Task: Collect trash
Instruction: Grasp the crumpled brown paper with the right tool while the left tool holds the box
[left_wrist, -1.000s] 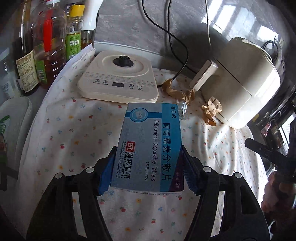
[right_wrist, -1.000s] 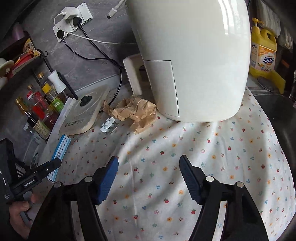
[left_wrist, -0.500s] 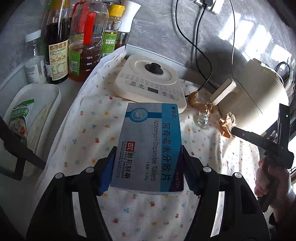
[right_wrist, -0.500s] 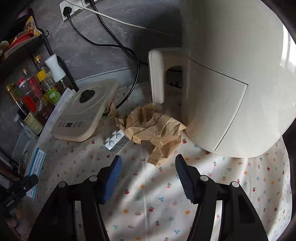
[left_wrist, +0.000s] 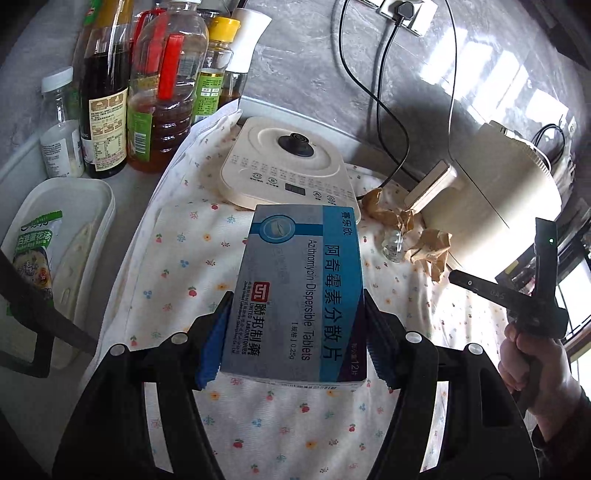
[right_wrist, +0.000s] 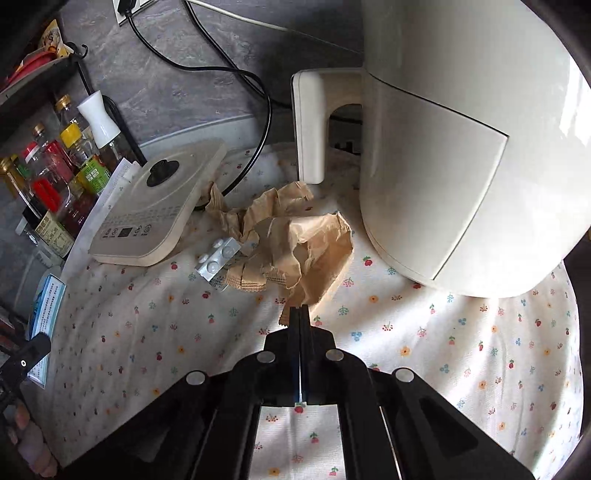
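My left gripper (left_wrist: 297, 339) is shut on a blue medicine box (left_wrist: 299, 291) and holds it above the flowered cloth. The box also shows at the left edge of the right wrist view (right_wrist: 46, 310). My right gripper (right_wrist: 299, 314) is shut, its tips pinching the near edge of crumpled brown paper (right_wrist: 306, 251) lying by the air fryer. A silver pill blister pack (right_wrist: 218, 258) lies just left of the paper. In the left wrist view the brown paper (left_wrist: 428, 243) and blister pack (left_wrist: 393, 242) lie beyond the box.
A cream air fryer (right_wrist: 461, 147) stands right of the paper. A flat cream cooker base (right_wrist: 159, 210) sits to the left with black cables (right_wrist: 258, 103) behind. Sauce bottles (left_wrist: 147, 92) and a white tray (left_wrist: 55, 258) stand at the left.
My right gripper moved forward to the brown paper and closed on its edge. My left gripper drew back with the box, showing more of the counter.
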